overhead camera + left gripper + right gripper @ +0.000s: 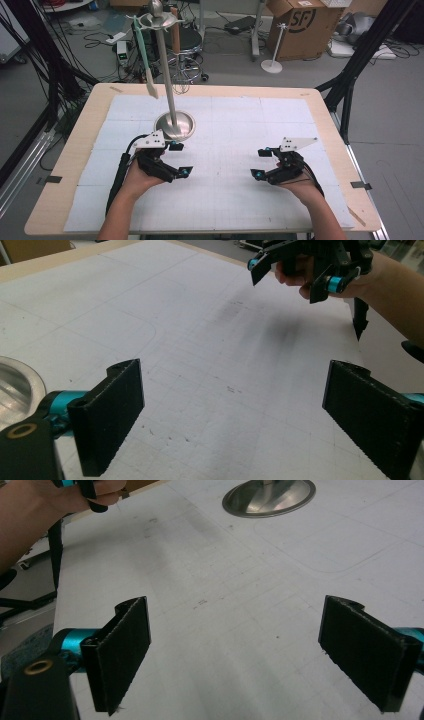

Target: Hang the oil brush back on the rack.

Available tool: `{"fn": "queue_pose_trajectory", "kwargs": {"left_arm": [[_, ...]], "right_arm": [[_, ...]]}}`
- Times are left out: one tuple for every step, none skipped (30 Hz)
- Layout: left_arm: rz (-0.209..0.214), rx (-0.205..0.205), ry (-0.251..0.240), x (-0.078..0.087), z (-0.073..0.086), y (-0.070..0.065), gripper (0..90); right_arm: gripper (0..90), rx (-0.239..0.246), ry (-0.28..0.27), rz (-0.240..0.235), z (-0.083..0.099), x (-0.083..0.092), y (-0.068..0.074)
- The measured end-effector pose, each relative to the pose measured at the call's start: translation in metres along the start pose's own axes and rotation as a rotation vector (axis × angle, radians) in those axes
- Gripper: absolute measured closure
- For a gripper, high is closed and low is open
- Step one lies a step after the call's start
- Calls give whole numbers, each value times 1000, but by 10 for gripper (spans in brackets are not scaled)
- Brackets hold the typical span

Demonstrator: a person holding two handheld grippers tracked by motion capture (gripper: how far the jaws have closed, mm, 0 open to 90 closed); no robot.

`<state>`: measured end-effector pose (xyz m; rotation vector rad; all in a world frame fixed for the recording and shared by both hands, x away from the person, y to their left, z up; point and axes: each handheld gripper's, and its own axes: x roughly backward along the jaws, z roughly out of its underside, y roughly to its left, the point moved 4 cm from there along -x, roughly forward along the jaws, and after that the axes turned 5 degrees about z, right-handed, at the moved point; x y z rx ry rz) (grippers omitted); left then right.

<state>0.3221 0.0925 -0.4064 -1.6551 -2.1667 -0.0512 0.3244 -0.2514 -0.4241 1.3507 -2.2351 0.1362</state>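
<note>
Two grippers, nearest: left gripper [180, 159] and right gripper [260, 162], jaws spread wide, nothing between them, black ribbed pads [122, 652] facing each other over the white gridded mat [225, 200]. Beyond the left gripper, one metal stand [170, 90]: round dished base, upright pole. One pale green spatula [145, 60] hangs from its top, long axis vertical, blade down.

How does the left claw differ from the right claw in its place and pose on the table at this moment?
The left claw sits close beside the round base of the tall silver metal stand; the right claw sits far from it, over bare white gridded mat. The left claw points toward the table's right side, the right claw toward its left, so they face each other. Both are black with blue fittings, open, and hold nothing.
</note>
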Motion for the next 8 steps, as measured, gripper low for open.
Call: {"fn": "queue_pose_trajectory", "kwargs": {"left_arm": [[0, 0, 0, 0, 0, 0, 102], [-2, 0, -2, 0, 0, 0, 103], [-2, 1, -4, 1, 0, 0, 103], [-1, 5, -8, 1, 0, 1, 103], [-4, 7, -10, 2, 0, 1, 103], [-4, 7, -10, 2, 0, 1, 103], [-3, 8, -11, 2, 0, 1, 103], [-3, 8, -11, 2, 0, 1, 103]], "right_arm": [[127, 1, 0, 1, 0, 0, 0], [127, 2, 1, 1, 0, 0, 0], [127, 2, 0, 0, 0, -1, 0], [127, 1, 0, 0, 0, -1, 0], [127, 2, 1, 0, 0, 0, 0], [127, 1, 1, 0, 0, 0, 0], [127, 2, 0, 0, 0, 0, 0], [127, 3, 0, 0, 0, 0, 0]]}}
